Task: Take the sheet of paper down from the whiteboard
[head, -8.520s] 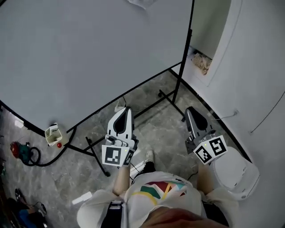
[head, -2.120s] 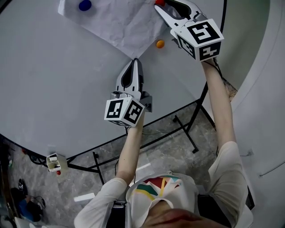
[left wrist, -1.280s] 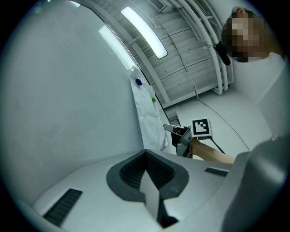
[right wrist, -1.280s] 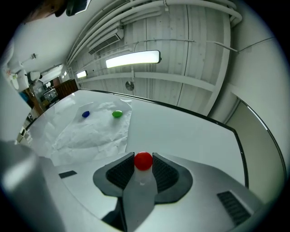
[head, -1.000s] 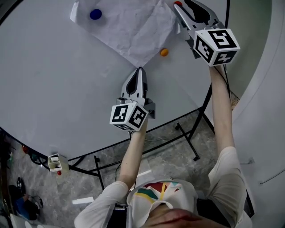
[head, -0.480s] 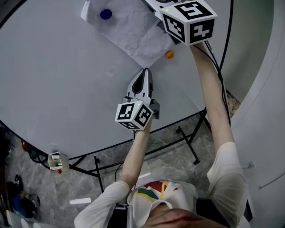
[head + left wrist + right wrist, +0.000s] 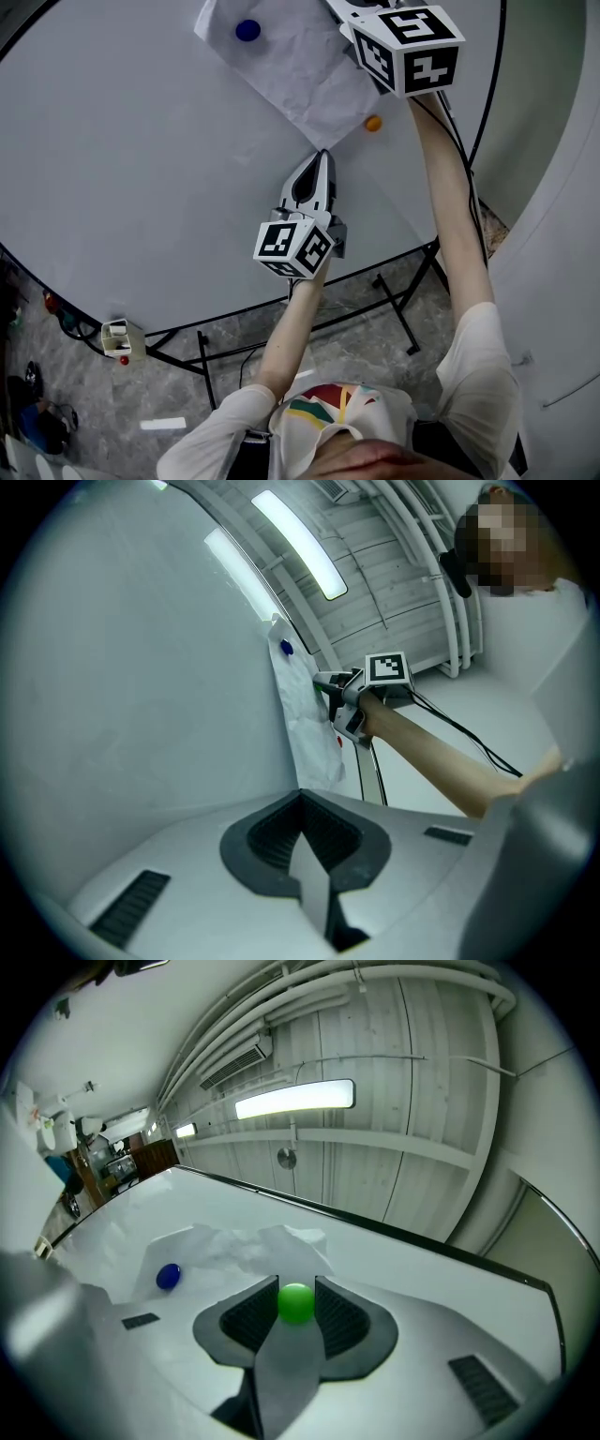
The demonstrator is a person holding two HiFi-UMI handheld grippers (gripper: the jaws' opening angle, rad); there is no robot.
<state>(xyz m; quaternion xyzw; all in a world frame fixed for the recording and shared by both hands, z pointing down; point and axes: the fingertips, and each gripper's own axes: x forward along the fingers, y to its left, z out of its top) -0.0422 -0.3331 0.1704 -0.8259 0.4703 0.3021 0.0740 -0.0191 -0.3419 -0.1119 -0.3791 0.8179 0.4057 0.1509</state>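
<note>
Where the head view cuts the right claw (image 7: 297, 1286) off at its 12 o'clock edge, the right gripper view fills in the rest: jaws clenched on a round green magnet (image 7: 297, 1305), one pad on each side.

Sheet of paper (image 7: 300, 66) hangs on the whiteboard (image 7: 141, 169), creased, near the top of the head view. Blue magnet (image 7: 247, 30) sits on its corner at 10 o'clock. Orange magnet (image 7: 373, 123) is on bare board, just off the sheet's lower corner toward 2 o'clock.

Left claw (image 7: 322, 159) is at 6 o'clock of that corner, tip just beside it; contact can't be told from above. Left gripper view settles the jaws: pressed together, nothing between them. Same view shows the sheet edge-on, rumpled against the board.
</note>
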